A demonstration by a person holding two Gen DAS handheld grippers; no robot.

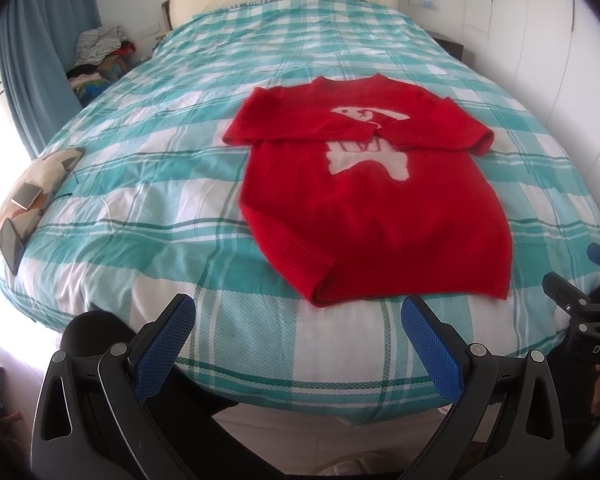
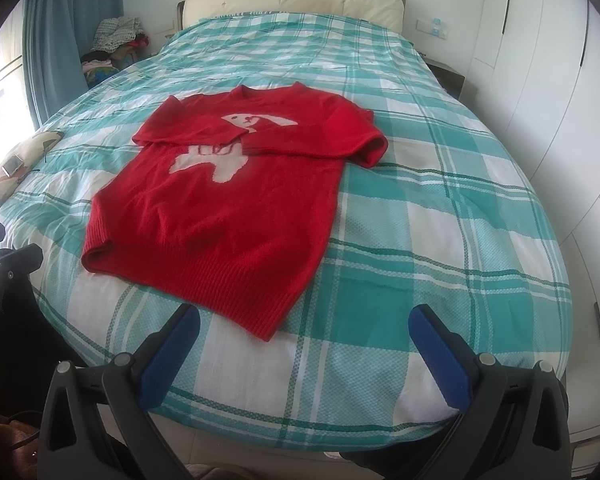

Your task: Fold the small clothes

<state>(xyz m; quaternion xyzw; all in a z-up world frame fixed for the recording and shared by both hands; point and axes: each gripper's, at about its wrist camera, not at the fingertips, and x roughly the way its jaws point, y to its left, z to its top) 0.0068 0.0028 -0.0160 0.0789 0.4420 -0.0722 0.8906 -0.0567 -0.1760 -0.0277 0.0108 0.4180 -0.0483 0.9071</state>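
A small red sweater point(image 1: 364, 200) with a white animal pattern lies flat on the bed, hem toward me, both sleeves folded across the chest. It also shows in the right wrist view point(image 2: 220, 208). My left gripper point(image 1: 298, 320) is open and empty, held just short of the hem at the bed's near edge. My right gripper point(image 2: 304, 330) is open and empty, near the hem's right corner. The right gripper's body shows at the right edge of the left wrist view point(image 1: 580, 312).
The bed point(image 1: 180, 168) has a teal and white checked cover. A pillow with two phones point(image 1: 24, 200) lies at its left edge. Clothes pile point(image 1: 100, 52) beside blue curtains at back left. White wardrobe point(image 2: 548, 60) stands at right.
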